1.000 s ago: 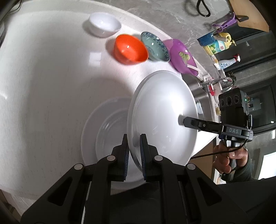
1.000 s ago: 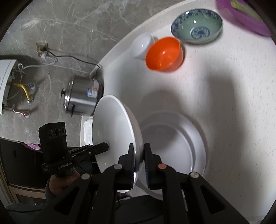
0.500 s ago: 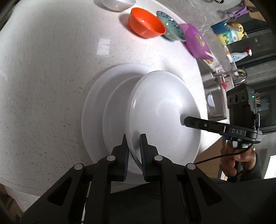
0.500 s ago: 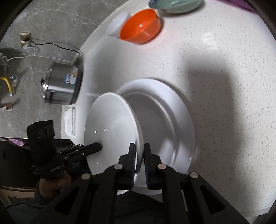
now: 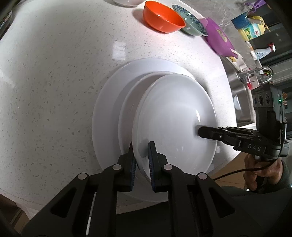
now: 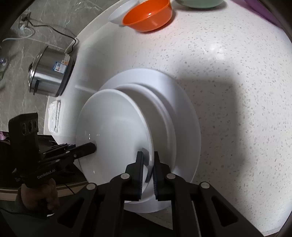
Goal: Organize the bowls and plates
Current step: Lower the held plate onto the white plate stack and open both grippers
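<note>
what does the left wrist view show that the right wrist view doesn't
Only the left wrist view shows the purple plate, the steel sink and the bottles. Only the right wrist view shows the stainless steel cooker pot. Both show the smaller white plate gripped at opposite rims over the large white plate, plus the orange bowl.

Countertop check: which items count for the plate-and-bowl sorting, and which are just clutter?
In the job:
held white plate, clamped by left gripper and right gripper
larger white plate beneath
orange bowl
blue-patterned bowl
small white bowl
purple dish

Lying about:
steel pot
bottles
</note>
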Demonstrator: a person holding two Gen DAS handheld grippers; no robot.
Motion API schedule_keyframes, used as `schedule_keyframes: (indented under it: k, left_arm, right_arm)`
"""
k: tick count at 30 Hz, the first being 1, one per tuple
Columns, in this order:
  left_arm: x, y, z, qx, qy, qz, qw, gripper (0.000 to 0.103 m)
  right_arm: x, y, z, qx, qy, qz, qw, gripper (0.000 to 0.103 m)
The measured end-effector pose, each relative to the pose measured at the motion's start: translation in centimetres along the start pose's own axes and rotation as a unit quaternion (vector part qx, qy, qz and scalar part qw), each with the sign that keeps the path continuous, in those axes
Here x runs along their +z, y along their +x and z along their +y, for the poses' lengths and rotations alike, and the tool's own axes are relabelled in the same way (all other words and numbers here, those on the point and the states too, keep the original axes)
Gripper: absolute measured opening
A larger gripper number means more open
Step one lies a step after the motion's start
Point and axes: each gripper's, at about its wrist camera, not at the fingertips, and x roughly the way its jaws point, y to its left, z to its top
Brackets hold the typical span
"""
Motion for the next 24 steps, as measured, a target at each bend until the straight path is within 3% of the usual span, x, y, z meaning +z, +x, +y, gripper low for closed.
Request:
schedule_keyframes:
  k: [7,9,14,16,19,22,24]
  left_arm:
    - [0.6,0.3,-0.9,0.026,0.019,-0.012,0.9994,0.014]
    - [0.5,0.1,-1.3,0.026,0.028,-0.015,0.9992,0.02]
    - [0.5,0.1,-2.9,0.005,0.046,-0.026,0.9986,0.059]
    - [0.6,0.1,-3.4,0.01,0.049,-0.029,0.9983,0.062]
    - [0.8,-0.2,-3.4,0.005,0.033,-0.037,0.9987,0.065]
    - [1.1,-1.2,-3.5,0.003,0.017,-0.055,0.9983,0.074]
    - [1.4,-2.4,-3.4,0.0,0.004,-0.079,0.9969,0.075]
  right_arm:
    - [-0.1,0.3,0.6,-0.019,-0.019,-0.013,1.0,0.012]
    - [-0.1,0.2,1.1,-0.034,-0.034,-0.02,0.999,0.013]
    - [-0.1,0.5,2.4,-0.058,-0.071,-0.023,0.996,0.02]
    - [-0.2,0.4,2.5,-0.06,-0.081,-0.023,0.995,0.023]
    - [-0.4,0.2,2.6,-0.053,-0.095,-0.024,0.994,0.031]
    - [-0.6,-0.7,2.7,-0.052,-0.114,-0.04,0.991,0.051]
    - [-0.5,-1.4,2.5,-0.042,-0.118,-0.05,0.991,0.052]
